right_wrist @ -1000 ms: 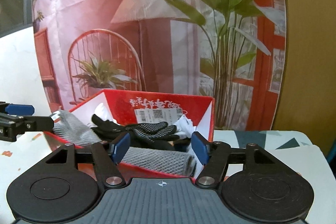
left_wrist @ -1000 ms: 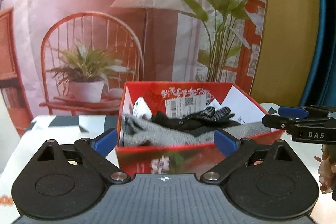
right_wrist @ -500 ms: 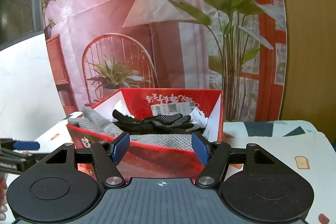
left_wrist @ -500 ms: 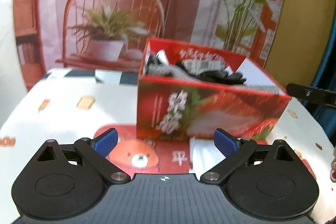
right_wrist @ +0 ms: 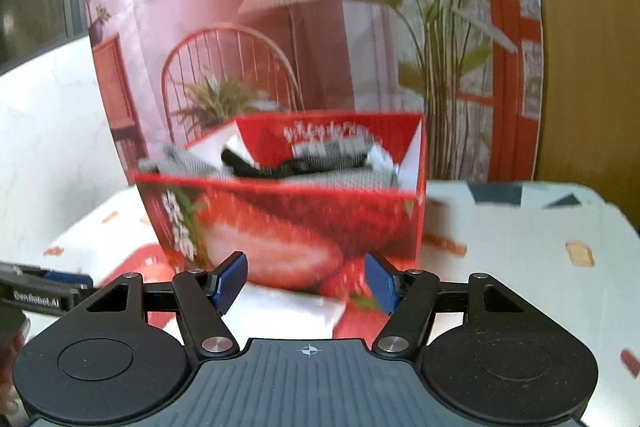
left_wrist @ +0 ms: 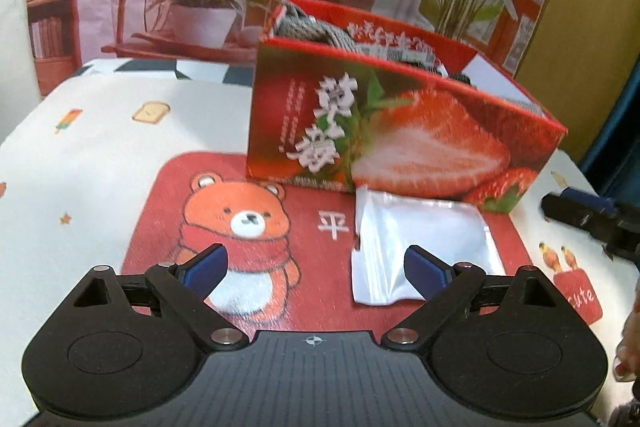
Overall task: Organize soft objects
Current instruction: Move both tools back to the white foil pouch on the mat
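Left gripper point(left_wrist: 316, 269) jaws wide open, empty, lower centre over clear bag point(left_wrist: 424, 247). Right gripper point(right_wrist: 306, 281) jaws apart, empty, before strawberry box point(right_wrist: 288, 223).

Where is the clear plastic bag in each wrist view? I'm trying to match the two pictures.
Left wrist: the clear plastic bag lies right of centre on the red bear mat, before the strawberry box.
Right wrist: bag low centre, between the jaws, blurred.
Shared landmark: the strawberry box.
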The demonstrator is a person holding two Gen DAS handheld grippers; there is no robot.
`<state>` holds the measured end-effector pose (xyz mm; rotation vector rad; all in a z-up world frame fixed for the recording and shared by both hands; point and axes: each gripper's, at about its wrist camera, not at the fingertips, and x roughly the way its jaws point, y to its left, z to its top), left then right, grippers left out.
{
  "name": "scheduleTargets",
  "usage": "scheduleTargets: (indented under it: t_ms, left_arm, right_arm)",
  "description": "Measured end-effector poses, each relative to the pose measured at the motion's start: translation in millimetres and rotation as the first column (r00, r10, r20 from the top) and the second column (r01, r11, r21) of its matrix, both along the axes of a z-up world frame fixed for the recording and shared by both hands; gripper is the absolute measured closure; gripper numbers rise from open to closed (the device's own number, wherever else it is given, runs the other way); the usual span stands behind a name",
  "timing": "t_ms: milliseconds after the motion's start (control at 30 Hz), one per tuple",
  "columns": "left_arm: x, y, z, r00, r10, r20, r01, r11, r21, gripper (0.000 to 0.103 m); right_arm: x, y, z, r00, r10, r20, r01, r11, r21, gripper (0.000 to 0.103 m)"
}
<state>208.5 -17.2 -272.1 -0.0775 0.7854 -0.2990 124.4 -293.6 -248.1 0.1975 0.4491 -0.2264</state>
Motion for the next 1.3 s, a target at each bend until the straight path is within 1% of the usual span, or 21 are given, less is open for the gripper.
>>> scheduleTargets:
  t_ms: [200, 300, 467, 633, 767, 1033, 1133, 1200, 1300]
  left_arm:
    - [-3.4, -6.5, -15.6, 0.999, -0.015, -0.037, 0.017, 0.999, 0.031, 0.007]
    - [-3.6, -7.8, -20.6, 0.999, -0.018, -0.050, 0.020, 0.999, 0.040, 0.007]
    - [-1.5, -9.6, -26.0, 0.998, -0.023, -0.067, 0.025, 0.999, 0.043, 0.007]
    - [-2.1, -9.3, -28.9, 0.997, -0.023, -0.076, 0.026, 0.999, 0.042, 0.007]
    - [-1.9, -8.7, -30.2, 0.997, -0.022, -0.079, 0.025, 0.999, 0.040, 0.007]
    - [-2.7, -9.0, -30.4, 0.997, -0.024, -0.077, 0.027, 0.999, 0.042, 0.007]
    - [-3.5, -7.3, -30.3, 0.997, -0.021, -0.076, 0.023, 0.999, 0.027, 0.007]
    - [-3.7, -7.4, -30.3, 0.997, -0.022, -0.076, 0.024, 0.999, 0.024, 0.007]
    - [-4.1, -7.9, -30.4, 0.997, -0.024, -0.075, 0.027, 0.999, 0.027, 0.007]
  right_arm:
    - [4.7, 11.1, -38.7, 0.992, 0.041, -0.117, -0.042, 0.999, -0.003, 0.041]
    - [7.6, 15.0, -52.2, 0.985, 0.054, -0.162, -0.055, 0.999, 0.001, 0.041]
    - [12.2, 22.7, -62.3, 0.974, 0.075, -0.214, -0.078, 0.997, -0.008, 0.040]
    - [18.4, 29.0, -68.4, 0.961, 0.091, -0.263, -0.104, 0.994, -0.036, 0.039]
    - [22.7, 31.9, -69.9, 0.956, 0.101, -0.274, -0.125, 0.990, -0.069, 0.038]
    - [34.3, 34.3, -70.1, 0.953, 0.108, -0.282, -0.139, 0.986, -0.093, 0.038]
    - [35.8, 34.9, -69.2, 0.953, 0.123, -0.277, -0.152, 0.985, -0.085, 0.045]
    - [36.6, 35.9, -69.3, 0.953, 0.130, -0.275, -0.158, 0.984, -0.084, 0.052]
    - [39.2, 35.8, -67.5, 0.951, 0.128, -0.280, -0.158, 0.983, -0.089, 0.055]
